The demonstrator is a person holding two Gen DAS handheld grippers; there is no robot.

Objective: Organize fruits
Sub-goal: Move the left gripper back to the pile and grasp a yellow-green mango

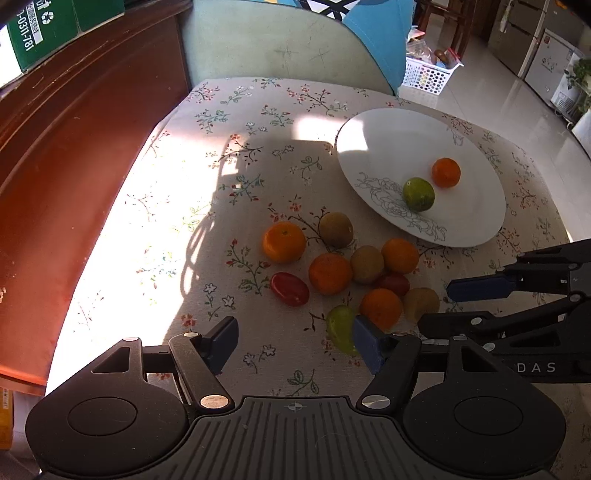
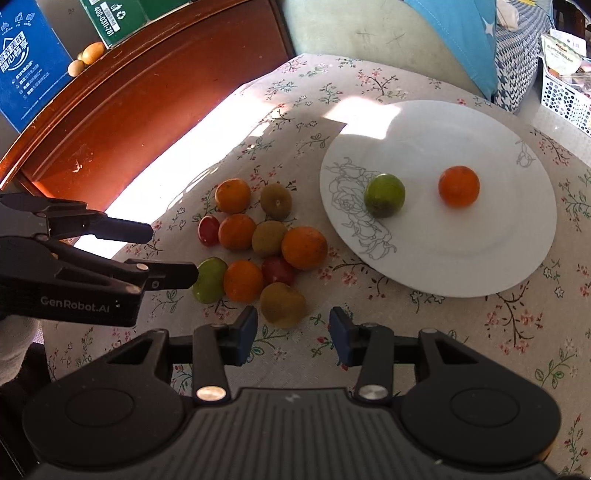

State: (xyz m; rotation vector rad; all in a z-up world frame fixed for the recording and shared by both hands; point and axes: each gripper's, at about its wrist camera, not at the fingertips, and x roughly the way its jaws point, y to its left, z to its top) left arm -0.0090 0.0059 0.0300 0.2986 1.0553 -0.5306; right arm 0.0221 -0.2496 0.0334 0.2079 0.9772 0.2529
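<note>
1. Fruit lay in two groups on a floral tablecloth (image 2: 461,332): a loose cluster in the middle left of the right wrist frame and two pieces on a white plate (image 2: 480,258) at the right.
2. On the plate sat a green citrus fruit (image 2: 384,195) over the line-drawn flower, and an orange mandarin (image 2: 459,185) apart from it toward the right.
3. The cluster off the plate held five mandarins, among them one at the top (image 2: 233,195), three brownish kiwis such as the nearest one (image 2: 282,304), two red tomatoes (image 2: 208,230), and a green tomato (image 2: 209,279).
4. The left gripper (image 1: 293,345) was released, its blue pads spread wide; its right pad (image 1: 367,345) overlapped the green tomato (image 1: 341,328) in its own view, though contact could not be told.
5. The right gripper (image 2: 293,334) was also released, empty, hovering low just beside the nearest kiwi.
6. A red-brown wooden board (image 2: 147,110) ran along the upper left, with green (image 2: 122,14) and blue cartons (image 2: 29,59) beyond it.
</note>
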